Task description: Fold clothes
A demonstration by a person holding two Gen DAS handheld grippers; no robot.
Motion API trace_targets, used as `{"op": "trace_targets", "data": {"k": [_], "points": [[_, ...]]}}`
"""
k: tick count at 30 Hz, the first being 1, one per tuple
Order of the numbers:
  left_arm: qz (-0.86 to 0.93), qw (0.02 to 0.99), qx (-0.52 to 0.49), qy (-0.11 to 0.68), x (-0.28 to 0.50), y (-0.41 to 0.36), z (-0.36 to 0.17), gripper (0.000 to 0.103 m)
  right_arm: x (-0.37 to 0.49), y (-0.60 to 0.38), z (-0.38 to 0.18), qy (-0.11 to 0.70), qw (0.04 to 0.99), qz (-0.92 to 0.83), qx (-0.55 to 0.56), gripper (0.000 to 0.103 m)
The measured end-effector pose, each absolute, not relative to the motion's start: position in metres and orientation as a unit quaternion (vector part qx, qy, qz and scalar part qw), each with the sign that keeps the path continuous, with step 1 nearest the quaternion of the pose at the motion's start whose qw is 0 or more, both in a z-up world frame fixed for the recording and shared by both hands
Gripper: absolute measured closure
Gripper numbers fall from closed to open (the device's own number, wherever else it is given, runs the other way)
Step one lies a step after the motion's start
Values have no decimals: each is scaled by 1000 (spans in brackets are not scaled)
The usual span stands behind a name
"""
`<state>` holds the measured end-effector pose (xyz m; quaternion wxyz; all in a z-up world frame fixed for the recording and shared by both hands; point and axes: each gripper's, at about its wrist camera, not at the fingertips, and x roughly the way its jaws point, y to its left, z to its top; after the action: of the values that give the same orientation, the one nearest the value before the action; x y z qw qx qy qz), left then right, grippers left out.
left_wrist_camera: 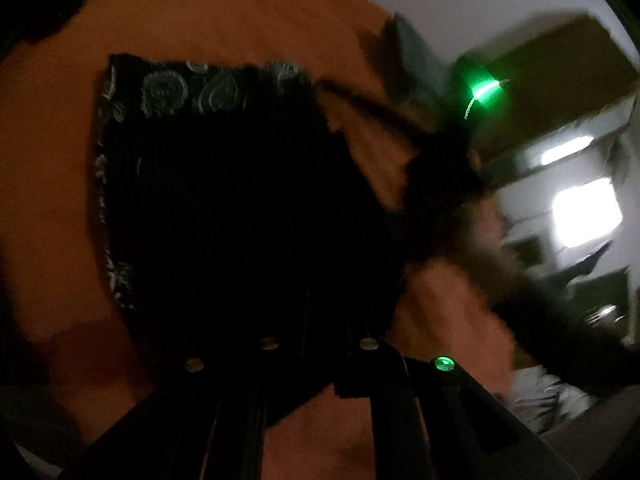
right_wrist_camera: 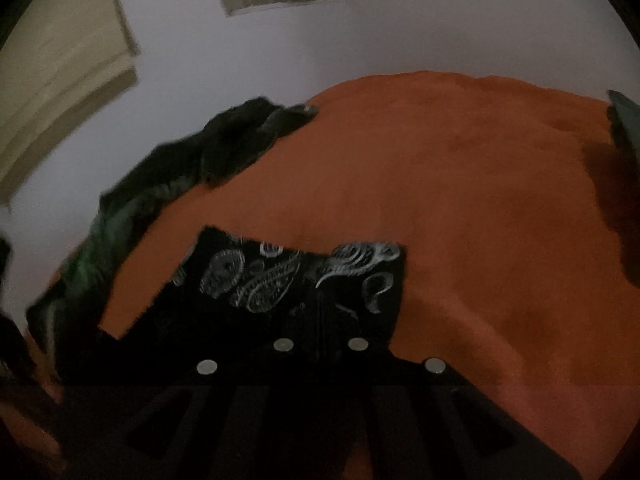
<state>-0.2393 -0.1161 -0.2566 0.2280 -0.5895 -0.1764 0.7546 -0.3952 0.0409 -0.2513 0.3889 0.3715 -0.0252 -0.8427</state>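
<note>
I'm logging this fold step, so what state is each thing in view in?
Black paisley garment: laid on the orange cover, patterned edge showing, partly folded.
Orange cover: spread out, mostly bare.
Dark clothes pile: crumpled at the cover's edge, unfolded.
Left tongs: shut; over the garment, a grip too dark to tell.
Right tongs: shut, at the garment's near edge.

Black cloth garment: matt, soft weave, pale paisley print. Orange cover: matt cloth, faintly napped. Dark heap of clothes: matt, crumpled fabric. Fingers: matt black plastic, shiny metal studs.
</note>
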Motion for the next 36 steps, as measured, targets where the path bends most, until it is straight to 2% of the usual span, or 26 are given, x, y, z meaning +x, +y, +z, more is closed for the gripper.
{"op": "trace_targets", "data": {"k": [1, 3, 4, 5, 7, 11, 13, 20, 27, 32, 34, 35, 36], "points": [[754, 216, -597, -168, -242, -115, -266, 93, -394, 51, -243, -36, 389, -840, 377, 96], [752, 201, -605, -170, -250, -121, -283, 93, -391, 72, -234, -77, 405, -818, 401, 58], [754, 193, -606, -166, -254, -124, -289, 94, -389, 84, -234, -105, 420, -798, 419, 51], [755, 189, -606, -163, -257, -127, -294, 94, -387, 95, -234, -132, 434, -777, 437, 48], [752, 196, -607, -169, -260, -130, -299, 94, -383, 104, -246, -159, 453, -737, 476, 48], [754, 198, -605, -160, -262, -131, -298, 94, -365, 99, -277, -107, 453, -731, 499, 48], [755, 199, -604, -158, -264, -133, -296, 94, -358, 92, -290, -115, 470, -716, 502, 48], [765, 189, -595, -156, -266, -133, -293, 94, -352, 80, -291, -125, 479, -716, 492, 48], [781, 186, -586, -107, -258, -124, -287, 93, -325, 71, -269, -23, 410, -800, 438, 50], [775, 186, -591, -120, -257, -132, -292, 94, -309, 61, -277, 8, 450, -784, 427, 50], [775, 186, -592, -120, -256, -130, -291, 93, -319, 60, -287, -4, 455, -772, 445, 50], [775, 186, -592, -119, -255, -131, -291, 93, -326, 65, -289, -39, 458, -763, 454, 50], [776, 185, -591, -118, -252, -133, -290, 93, -334, 71, -292, -74, 460, -754, 463, 58]]}}
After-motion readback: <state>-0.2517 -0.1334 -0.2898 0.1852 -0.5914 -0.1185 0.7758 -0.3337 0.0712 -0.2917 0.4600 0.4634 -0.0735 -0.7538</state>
